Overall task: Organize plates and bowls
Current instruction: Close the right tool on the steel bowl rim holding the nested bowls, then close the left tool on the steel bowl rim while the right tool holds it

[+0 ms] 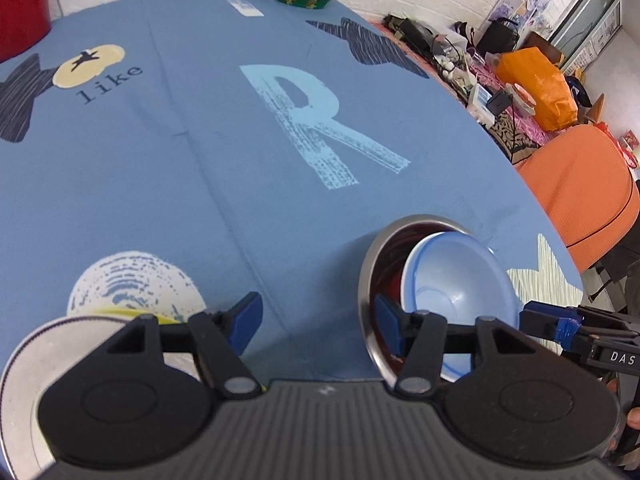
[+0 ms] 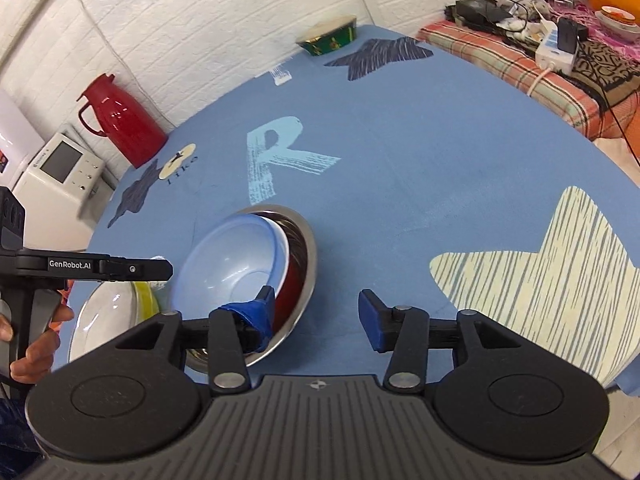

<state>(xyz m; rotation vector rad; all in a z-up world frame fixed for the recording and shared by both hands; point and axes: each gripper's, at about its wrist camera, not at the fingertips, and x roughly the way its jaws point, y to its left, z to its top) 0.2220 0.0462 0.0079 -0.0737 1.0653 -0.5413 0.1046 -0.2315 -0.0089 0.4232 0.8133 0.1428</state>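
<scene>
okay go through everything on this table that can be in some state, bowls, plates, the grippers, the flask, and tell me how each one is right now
blue bowl: tilted, nested inside the steel bowl.
steel bowl: on the tablecloth, holding the blue bowl.
white plate: near the table edge, something yellow under it.
green bowl: upright at the far edge, alone.
red flask: upright, lid on.
left gripper: open, empty.
right gripper: open, nothing gripped.

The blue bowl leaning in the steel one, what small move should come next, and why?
Probably nudge the blue bowl flat with the right gripper: it sits tilted inside the steel bowl, and the open jaws hold nothing, one finger right at its rim.
</scene>
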